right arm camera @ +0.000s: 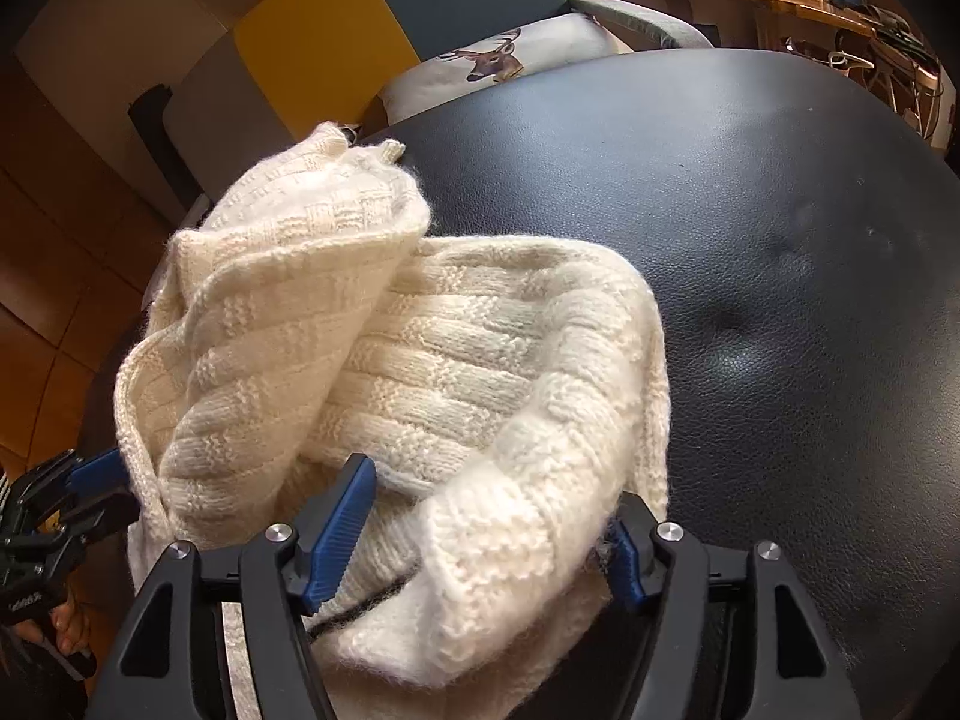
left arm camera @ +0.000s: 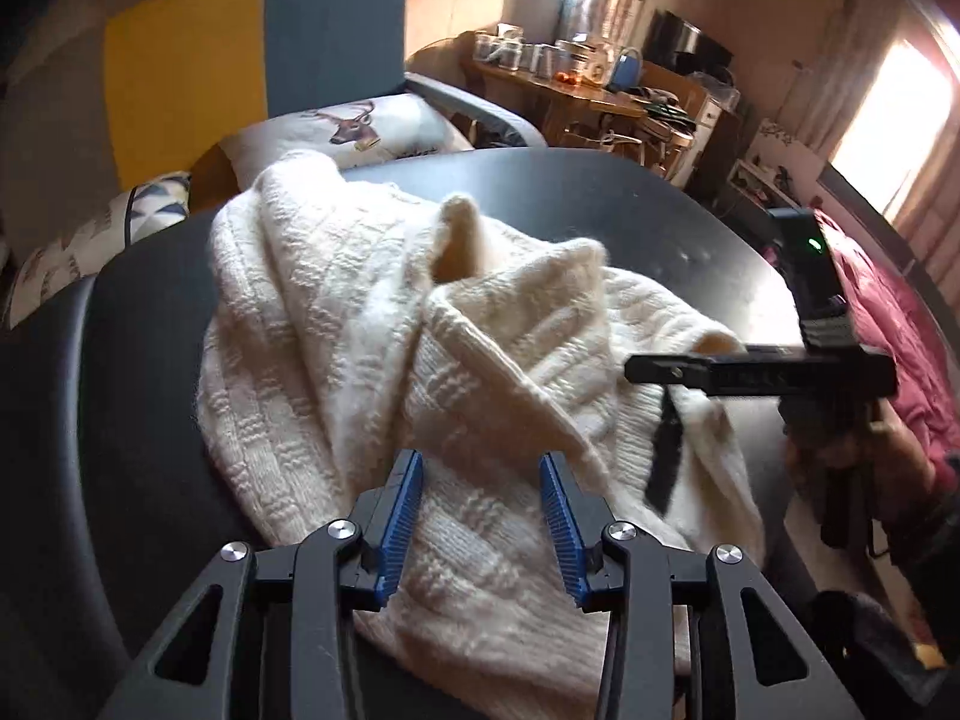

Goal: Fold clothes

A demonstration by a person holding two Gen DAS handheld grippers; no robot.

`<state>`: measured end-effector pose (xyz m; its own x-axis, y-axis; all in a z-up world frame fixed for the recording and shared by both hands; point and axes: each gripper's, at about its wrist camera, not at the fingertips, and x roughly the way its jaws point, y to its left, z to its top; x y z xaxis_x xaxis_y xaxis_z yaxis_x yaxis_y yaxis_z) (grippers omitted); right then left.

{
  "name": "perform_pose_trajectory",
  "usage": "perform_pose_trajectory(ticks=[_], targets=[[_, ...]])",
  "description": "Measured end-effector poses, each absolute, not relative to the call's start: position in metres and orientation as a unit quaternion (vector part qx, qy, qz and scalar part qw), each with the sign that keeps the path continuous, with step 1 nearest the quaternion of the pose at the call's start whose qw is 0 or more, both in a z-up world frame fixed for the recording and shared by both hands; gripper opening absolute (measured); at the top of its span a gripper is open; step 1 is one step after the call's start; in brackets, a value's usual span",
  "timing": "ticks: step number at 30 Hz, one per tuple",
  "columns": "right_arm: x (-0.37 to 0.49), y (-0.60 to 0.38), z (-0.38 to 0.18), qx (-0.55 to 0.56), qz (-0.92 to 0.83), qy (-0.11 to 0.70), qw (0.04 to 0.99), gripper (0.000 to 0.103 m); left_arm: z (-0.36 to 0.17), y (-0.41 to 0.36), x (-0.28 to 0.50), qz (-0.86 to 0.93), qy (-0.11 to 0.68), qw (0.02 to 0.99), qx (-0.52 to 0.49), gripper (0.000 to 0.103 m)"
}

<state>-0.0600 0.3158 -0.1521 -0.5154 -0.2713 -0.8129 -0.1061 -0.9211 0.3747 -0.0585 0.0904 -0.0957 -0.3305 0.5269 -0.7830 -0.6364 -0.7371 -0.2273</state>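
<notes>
Looking at a cream knitted sweater, lying bunched in a loose heap on the black leather-like tabletop. Showing a blocky ribbed weave, with thick folds overlapping and one corner standing up in a peak toward 12 o'clock in the left wrist view. Spilling over the tabletop edge toward 6 o'clock there, under the left gripper. Hovering just above the knit with blue pads spread wide, gripping nothing.

In the right wrist view, seeing the same sweater filling the area from 9 o'clock to 6 o'clock, with the bare tabletop stretching away toward 2 o'clock. Standing wide apart too, the jaws of the right gripper, with a fat rolled fold bulging up between them, not being pinched. Covering most of the 5 o'clock pad with that fold, leaving only a sliver of blue showing.

Appearing blurred at 3 o'clock in the left wrist view, the right gripper, its finger dark against the knit. Being cut off at 9 o'clock in the right wrist view, the left gripper, half hidden behind the sweater's hanging edge. Failing to make out sleeves or a neckline among the folds.
</notes>
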Motion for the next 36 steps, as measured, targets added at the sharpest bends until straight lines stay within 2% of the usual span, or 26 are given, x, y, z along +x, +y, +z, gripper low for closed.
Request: perform_pose_trajectory(ticks=[1, 2, 3, 8, 11, 13, 14, 15, 17, 20, 21, 23, 28, 32, 36], targets=[[-0.06, 0.314, -0.152, 0.489, -0.851, -0.186, 0.051, 0.075, -0.098, 0.088, -0.063, 0.812, 0.047, 0.358, -0.458, 0.033], [-0.06, 0.312, -0.152, 0.488, -0.853, -0.179, 0.052, 0.076, -0.1, 0.086, -0.066, 0.813, 0.042, 0.354, -0.461, 0.011], [-0.06, 0.309, -0.152, 0.487, -0.855, -0.168, 0.052, 0.076, -0.102, 0.083, -0.069, 0.815, 0.036, 0.349, -0.462, 0.0], [-0.057, 0.295, -0.152, 0.486, -0.866, -0.11, 0.046, 0.077, -0.102, 0.06, -0.07, 0.823, -0.011, 0.333, -0.459, 0.0], [-0.057, 0.29, -0.153, 0.486, -0.867, -0.097, 0.043, 0.08, -0.094, 0.057, -0.068, 0.823, -0.004, 0.345, -0.451, 0.0], [-0.059, 0.289, -0.153, 0.488, -0.867, -0.097, 0.039, 0.082, -0.09, 0.062, -0.071, 0.813, 0.005, 0.364, -0.454, 0.01], [-0.059, 0.288, -0.153, 0.489, -0.866, -0.097, 0.037, 0.082, -0.09, 0.068, -0.073, 0.811, 0.019, 0.369, -0.454, 0.026], [-0.06, 0.287, -0.153, 0.489, -0.866, -0.097, 0.035, 0.082, -0.091, 0.075, -0.075, 0.811, 0.039, 0.371, -0.45, 0.048], [-0.06, 0.286, -0.153, 0.49, -0.866, -0.095, 0.033, 0.082, -0.094, 0.087, -0.079, 0.81, 0.077, 0.373, -0.445, 0.06], [-0.062, 0.286, -0.154, 0.491, -0.865, -0.091, 0.038, 0.082, -0.105, 0.094, -0.09, 0.792, 0.078, 0.386, -0.466, 0.059], [-0.063, 0.286, -0.155, 0.491, -0.865, -0.09, 0.04, 0.083, -0.106, 0.094, -0.092, 0.791, 0.071, 0.387, -0.469, 0.041], [-0.064, 0.286, -0.155, 0.49, -0.866, -0.089, 0.042, 0.083, -0.108, 0.091, -0.094, 0.793, 0.054, 0.378, -0.475, 0.014], [-0.06, 0.281, -0.156, 0.482, -0.872, -0.071, 0.045, 0.084, -0.084, 0.054, -0.085, 0.81, -0.044, 0.38, -0.444, 0.011], [-0.061, 0.277, -0.156, 0.487, -0.87, -0.058, 0.046, 0.084, -0.027, -0.014, -0.071, 0.837, -0.147, 0.37, -0.375, 0.011], [-0.063, 0.275, -0.156, 0.493, -0.867, -0.053, 0.043, 0.084, 0.017, -0.111, -0.061, 0.878, -0.209, 0.295, -0.313, 0.011]])
